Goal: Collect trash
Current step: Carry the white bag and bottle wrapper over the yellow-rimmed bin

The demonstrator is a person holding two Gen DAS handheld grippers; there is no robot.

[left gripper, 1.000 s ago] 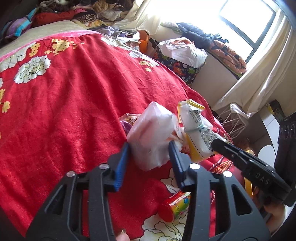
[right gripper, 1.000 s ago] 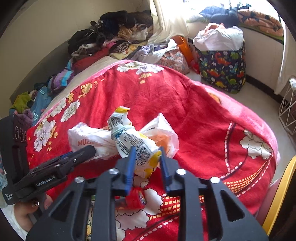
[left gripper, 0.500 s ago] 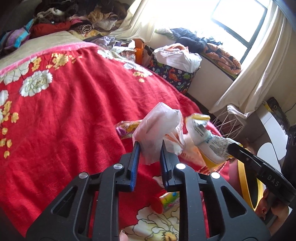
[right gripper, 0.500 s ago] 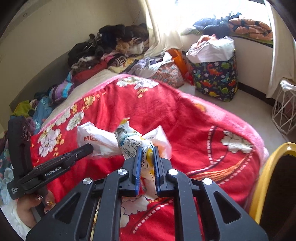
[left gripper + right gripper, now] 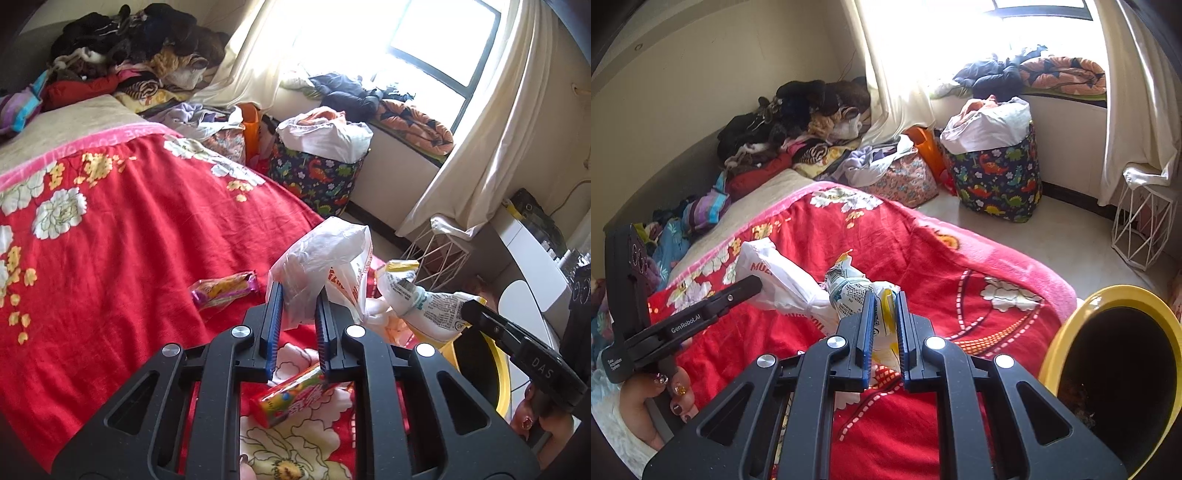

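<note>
Both bags have been lifted off the red floral blanket [image 5: 110,258] since a second ago. A crumpled white plastic bag [image 5: 317,254] is pinched in the left gripper [image 5: 298,295], its jaws closing. A white-and-yellow printed snack bag [image 5: 857,291] is clamped in the right gripper [image 5: 884,306].

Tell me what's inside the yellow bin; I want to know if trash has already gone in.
The yellow bin has a dark interior; some brownish debris shows low against its inner wall. Its bottom is out of frame, so how much it holds cannot be told.

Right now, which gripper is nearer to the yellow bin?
Right. The right gripper, shut on the printed wrapper, is beside the yellow bin; the left gripper, shut on the white plastic bag, is beyond it.
</note>
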